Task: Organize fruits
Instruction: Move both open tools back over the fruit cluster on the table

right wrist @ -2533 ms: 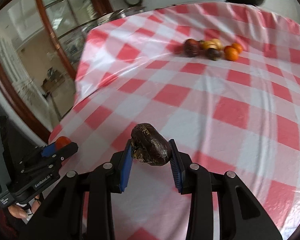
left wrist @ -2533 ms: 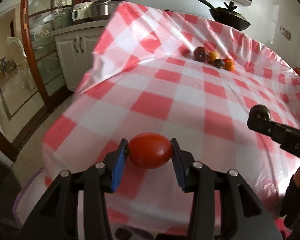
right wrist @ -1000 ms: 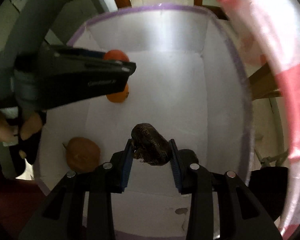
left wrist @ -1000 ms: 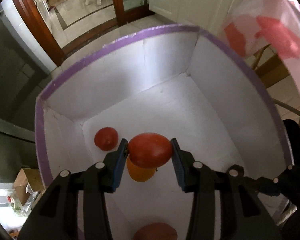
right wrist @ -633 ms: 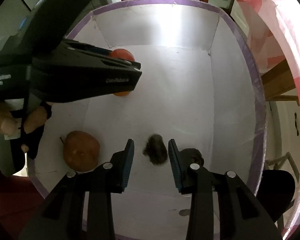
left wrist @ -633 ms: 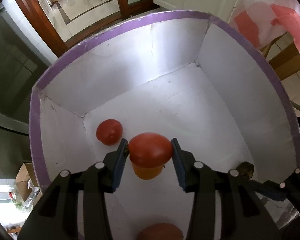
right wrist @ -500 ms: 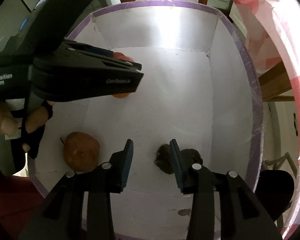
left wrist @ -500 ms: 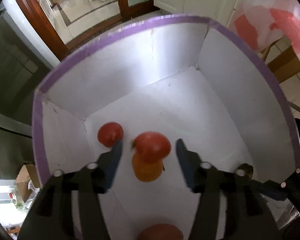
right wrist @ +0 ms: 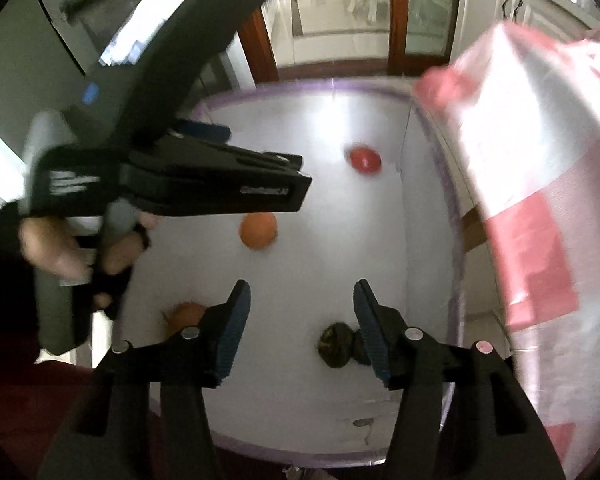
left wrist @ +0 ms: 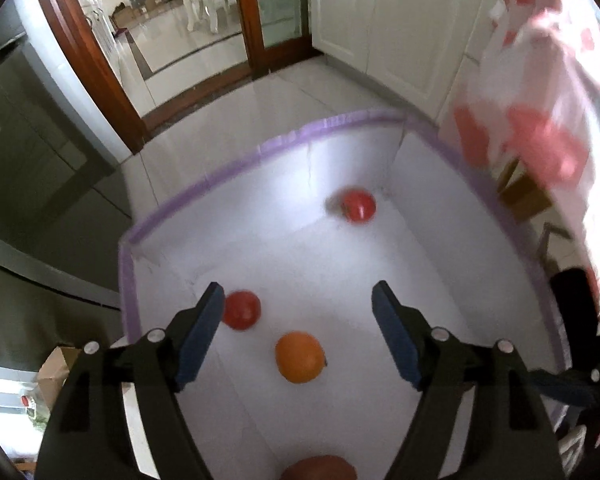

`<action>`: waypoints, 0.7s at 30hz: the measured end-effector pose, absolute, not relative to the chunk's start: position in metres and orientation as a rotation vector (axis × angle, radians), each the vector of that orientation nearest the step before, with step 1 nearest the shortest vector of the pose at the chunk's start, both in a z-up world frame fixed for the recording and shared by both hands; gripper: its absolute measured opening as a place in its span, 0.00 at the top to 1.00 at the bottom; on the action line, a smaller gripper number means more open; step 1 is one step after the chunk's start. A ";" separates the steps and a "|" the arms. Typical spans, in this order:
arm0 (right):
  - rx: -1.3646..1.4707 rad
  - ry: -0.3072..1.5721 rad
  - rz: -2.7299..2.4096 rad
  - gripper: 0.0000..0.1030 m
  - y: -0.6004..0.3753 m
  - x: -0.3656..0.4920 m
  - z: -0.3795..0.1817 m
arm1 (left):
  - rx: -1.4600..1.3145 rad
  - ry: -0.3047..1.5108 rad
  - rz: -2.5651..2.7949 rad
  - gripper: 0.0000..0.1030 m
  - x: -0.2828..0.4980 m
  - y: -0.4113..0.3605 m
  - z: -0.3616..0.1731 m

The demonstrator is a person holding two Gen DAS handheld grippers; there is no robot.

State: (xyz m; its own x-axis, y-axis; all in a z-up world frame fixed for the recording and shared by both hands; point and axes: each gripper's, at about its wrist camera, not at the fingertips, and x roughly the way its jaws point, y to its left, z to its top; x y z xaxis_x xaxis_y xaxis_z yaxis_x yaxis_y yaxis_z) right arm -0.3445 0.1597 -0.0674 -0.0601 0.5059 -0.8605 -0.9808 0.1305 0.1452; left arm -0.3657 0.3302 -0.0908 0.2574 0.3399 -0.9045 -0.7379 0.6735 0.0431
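A white box with a purple rim (left wrist: pixel 260 152) (right wrist: pixel 300 84) stands on the floor below both grippers. My left gripper (left wrist: pixel 298 308) hangs over it, its jaws opening with nothing between them. Under it lie a red tomato (left wrist: pixel 242 309) and an orange (left wrist: pixel 300 357). A second red tomato (left wrist: pixel 358 210) (right wrist: pixel 365 160) lies blurred in the far corner. My right gripper (right wrist: pixel 302 300) is opening too, and holds nothing. A dark wrinkled fruit (right wrist: pixel 334 344) rests on the box floor by its right finger, against another dark fruit half hidden behind that finger.
A brown fruit (right wrist: pixel 186 316) lies at the box's near left. The red-checked tablecloth (left wrist: pixel 540 100) (right wrist: pixel 540 160) hangs down on the right, close to the box. A hand (right wrist: pixel 60 248) holds the left tool across the right wrist view. Tiled floor and cabinets lie beyond.
Both grippers opened and let go of their fruit. The tomato dropped and rolled to the far corner. The dark fruit fell beside another dark one. Both grippers rose above the box.
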 end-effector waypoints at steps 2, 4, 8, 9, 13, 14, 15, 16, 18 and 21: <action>-0.594 0.928 1.374 0.43 0.147 -0.339 -0.045 | -0.431 1.041 0.775 0.20 -0.361 0.334 -0.074; -0.510 0.870 1.380 0.43 0.128 -0.329 -0.012 | -0.410 0.989 0.783 0.20 -0.351 0.335 -0.050; -0.352 0.706 1.306 0.27 0.083 -0.295 0.048 | -0.356 0.849 0.749 0.13 -0.319 0.324 0.008; -0.312 0.661 1.262 0.24 0.065 -0.283 0.064 | -0.349 0.795 0.717 0.09 -0.307 0.314 0.028; -0.203 0.585 1.060 0.16 0.004 -0.232 0.096 | -0.305 0.692 0.546 0.02 -0.255 0.266 0.074; -0.173 0.582 1.004 0.15 -0.012 -0.216 0.099 | -0.290 0.682 0.492 0.02 -0.240 0.252 0.081; -0.132 0.590 0.940 0.15 -0.033 -0.195 0.102 | -0.272 0.679 0.439 0.02 -0.225 0.238 0.086; -0.103 0.599 0.895 0.15 -0.049 -0.179 0.100 | -0.246 0.681 0.373 0.02 -0.201 0.215 0.088; -0.043 0.621 0.783 0.15 -0.084 -0.140 0.097 | -0.210 0.682 0.283 0.02 -0.167 0.187 0.089; 0.019 0.671 0.639 0.15 -0.121 -0.090 0.080 | -0.159 0.690 0.184 0.02 -0.106 0.144 0.081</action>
